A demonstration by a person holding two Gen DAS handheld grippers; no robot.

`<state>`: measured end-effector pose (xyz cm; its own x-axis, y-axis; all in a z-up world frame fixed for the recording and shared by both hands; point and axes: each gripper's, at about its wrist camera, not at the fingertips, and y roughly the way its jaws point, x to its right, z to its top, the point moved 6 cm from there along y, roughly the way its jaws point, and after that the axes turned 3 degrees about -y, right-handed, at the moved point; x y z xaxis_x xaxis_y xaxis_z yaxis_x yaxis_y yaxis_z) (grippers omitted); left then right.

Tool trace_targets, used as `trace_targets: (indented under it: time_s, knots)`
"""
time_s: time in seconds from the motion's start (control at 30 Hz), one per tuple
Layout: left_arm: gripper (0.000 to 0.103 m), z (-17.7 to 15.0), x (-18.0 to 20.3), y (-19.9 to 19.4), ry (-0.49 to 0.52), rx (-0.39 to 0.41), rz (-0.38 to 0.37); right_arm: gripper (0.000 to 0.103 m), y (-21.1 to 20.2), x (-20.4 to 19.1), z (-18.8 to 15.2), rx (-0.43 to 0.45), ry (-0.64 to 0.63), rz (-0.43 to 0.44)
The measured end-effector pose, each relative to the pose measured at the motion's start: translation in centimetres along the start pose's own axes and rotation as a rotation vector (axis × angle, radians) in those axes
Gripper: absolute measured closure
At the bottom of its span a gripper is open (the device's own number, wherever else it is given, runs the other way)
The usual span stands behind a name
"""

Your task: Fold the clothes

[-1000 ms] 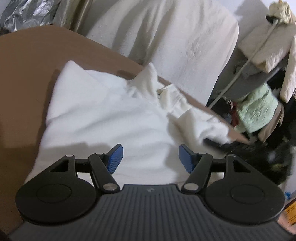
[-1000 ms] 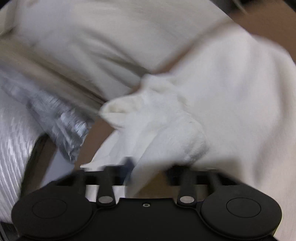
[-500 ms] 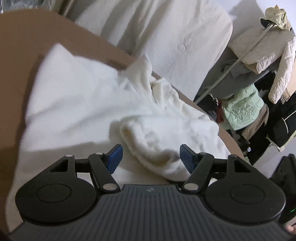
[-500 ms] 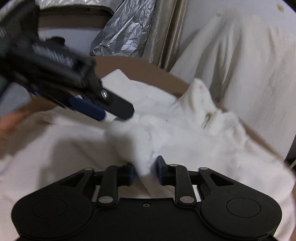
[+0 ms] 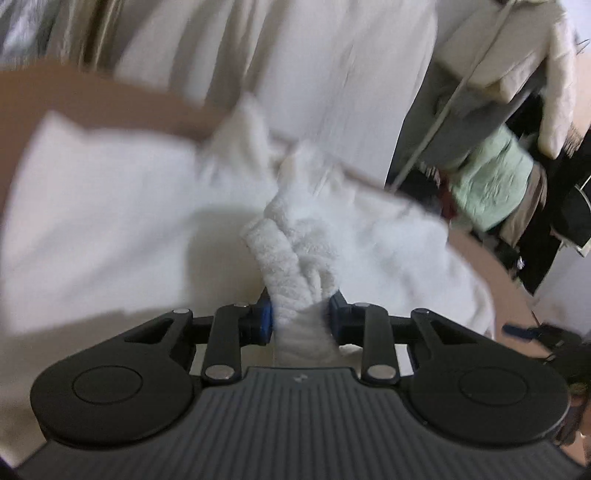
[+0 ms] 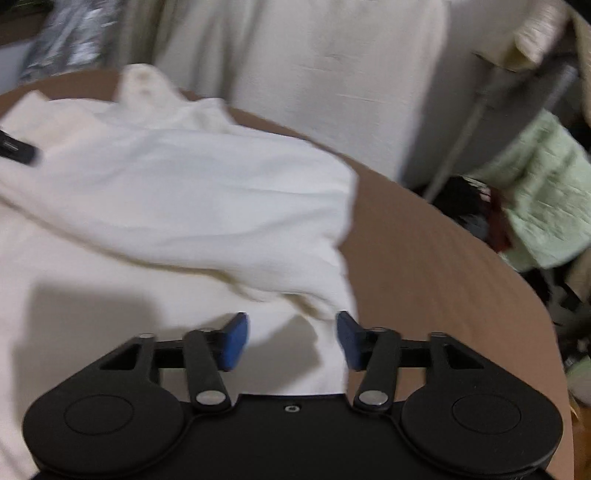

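Observation:
A white fleece garment (image 5: 110,192) lies spread on a round brown table (image 5: 92,103). My left gripper (image 5: 301,317) is shut on a bunched sleeve end (image 5: 291,266) of the garment, with the fabric pinched between the blue pads. In the right wrist view the same garment (image 6: 166,192) lies folded over itself, its edge near the table's right side. My right gripper (image 6: 291,339) is open and empty just above the garment's near right edge. The tip of the left gripper (image 6: 16,149) shows at the far left of that view.
A chair draped in cream cloth (image 5: 314,74) stands behind the table. A rack with coats and a pale green jacket (image 5: 491,177) is at the right. Silver plastic sheeting (image 6: 74,33) is at the back left. Bare brown tabletop (image 6: 443,277) lies right of the garment.
My left gripper has closed on the sleeve end that lay between its fingers. My right gripper has let go of the sleeve, opened and moved right toward the garment's edge.

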<state>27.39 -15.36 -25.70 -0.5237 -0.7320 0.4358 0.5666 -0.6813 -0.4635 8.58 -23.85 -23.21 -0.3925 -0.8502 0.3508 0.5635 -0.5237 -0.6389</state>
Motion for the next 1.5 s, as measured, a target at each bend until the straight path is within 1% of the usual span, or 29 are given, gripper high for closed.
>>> trace_targets:
  time_s: [0.03, 0.07, 0.13, 0.17, 0.2, 0.23, 0.27, 0.3, 0.33, 0.37, 0.43, 0.5, 0.53, 0.57, 0.6, 0.67, 0.7, 0.73, 0.77, 0.83, 0.9, 0.93, 0.97, 1.03, 1.1, 1.13, 1.2, 1.33, 1.5]
  knots:
    - [0.075, 0.8, 0.8, -0.9, 0.057, 0.050, 0.014, 0.037, 0.6, 0.2, 0.0, -0.001, 0.022, -0.013]
    - [0.075, 1.2, 1.1, -1.5, 0.094, 0.082, 0.036, 0.037, 1.3, 0.2, 0.2, -0.002, 0.039, -0.016]
    - [0.075, 1.5, 1.3, -2.0, 0.127, 0.115, 0.082, 0.037, 2.3, 0.2, 0.5, 0.000, 0.068, -0.021]
    - [0.075, 1.4, 1.1, -1.8, 0.126, 0.106, 0.098, 0.037, 2.7, 0.2, 0.7, 0.004, 0.079, -0.028]
    - [0.075, 0.7, 0.4, -0.9, 0.102, 0.059, 0.109, 0.038, 2.9, 0.2, 0.7, 0.012, 0.087, -0.036]
    - [0.075, -0.1, -0.3, 0.2, 0.072, -0.004, 0.118, 0.045, 2.8, 0.3, 0.6, 0.021, 0.091, -0.048]
    - [0.075, -0.8, -1.0, 1.2, 0.042, -0.067, 0.127, 0.072, 2.6, 0.4, 0.7, 0.027, 0.096, -0.069]
    - [0.075, -1.6, -1.6, 1.9, 0.007, -0.114, 0.133, 0.086, 2.6, 0.8, 0.8, 0.029, 0.113, -0.099]
    - [0.075, -2.3, -2.2, 2.5, -0.033, -0.149, 0.137, 0.084, 2.6, 1.5, 0.9, 0.039, 0.151, -0.118]
    - [0.074, -2.7, -2.6, 2.8, -0.059, -0.164, 0.137, 0.083, 2.5, 2.1, 0.8, 0.050, 0.200, -0.119]
    - [0.074, -2.9, -2.5, 3.2, -0.046, -0.163, 0.142, 0.081, 2.6, 3.0, 0.1, 0.035, 0.274, -0.110]
    - [0.074, -3.0, -2.3, 3.3, -0.030, -0.164, 0.158, 0.071, 3.6, 3.4, -1.0, -0.019, 0.328, -0.088]
    - [0.074, -3.0, -2.2, 3.4, -0.026, -0.164, 0.165, 0.060, 3.9, 3.9, -1.5, -0.041, 0.387, -0.077]
    - [0.074, -3.0, -2.1, 3.4, -0.018, -0.165, 0.169, 0.046, 3.9, 4.8, -1.9, -0.058, 0.475, -0.058]
    - [0.074, -3.0, -1.9, 3.3, -0.008, -0.170, 0.172, 0.044, 4.0, 6.0, -2.3, -0.079, 0.588, -0.026]
    - [0.069, -2.7, -2.0, 2.9, 0.004, -0.192, 0.179, 0.043, 3.4, 7.5, -2.5, -0.107, 0.770, 0.058]
    - [0.067, -2.5, -2.0, 2.6, 0.009, -0.220, 0.186, 0.042, 2.9, 7.9, -2.4, -0.120, 0.827, 0.099]
    - [0.056, -2.2, -2.1, 2.3, 0.017, -0.257, 0.195, 0.041, 2.3, 8.1, -2.1, -0.132, 0.835, 0.127]
    - [0.044, -1.9, -2.1, 2.0, 0.028, -0.294, 0.212, 0.039, 1.7, 8.1, -1.8, -0.138, 0.813, 0.143]
    - [0.032, -0.9, -2.5, 1.0, 0.054, -0.314, 0.260, 0.039, 0.7, 8.3, -1.5, -0.159, 0.752, 0.159]
    - [0.028, 0.1, -3.3, -0.1, 0.052, -0.302, 0.301, 0.039, -0.1, 9.0, -1.8, -0.165, 0.752, 0.130]
    - [0.028, 0.6, -3.9, -0.5, 0.042, -0.295, 0.322, 0.039, -0.5, 9.3, -2.0, -0.168, 0.752, 0.115]
    - [0.028, 0.9, -4.6, -0.8, 0.034, -0.288, 0.346, 0.038, -1.1, 9.7, -1.9, -0.148, 0.784, 0.114]
    - [0.028, 1.3, -5.9, -1.2, 0.035, -0.274, 0.398, 0.038, -2.4, 10.4, -1.1, -0.055, 0.921, 0.161]
    - [0.028, 1.4, -6.9, -1.3, 0.048, -0.268, 0.428, 0.038, -2.1, 10.2, 0.2, -0.024, 0.968, 0.256]
    - [0.028, 1.4, -7.4, -1.4, 0.050, -0.263, 0.434, 0.038, -1.6, 10.0, 1.2, -0.021, 0.943, 0.267]
    - [0.028, 1.4, -8.0, -1.3, 0.034, -0.248, 0.424, 0.038, -0.4, 9.5, 3.9, -0.019, 0.851, 0.260]
    - [0.028, 2.1, -8.1, -0.9, 0.005, -0.189, 0.387, 0.038, 1.8, 7.9, 10.0, -0.005, 0.641, 0.310]
    - [0.028, 2.9, -7.5, -1.2, 0.032, -0.107, 0.367, 0.038, 7.2, 5.4, 15.9, -0.052, 0.456, 0.289]
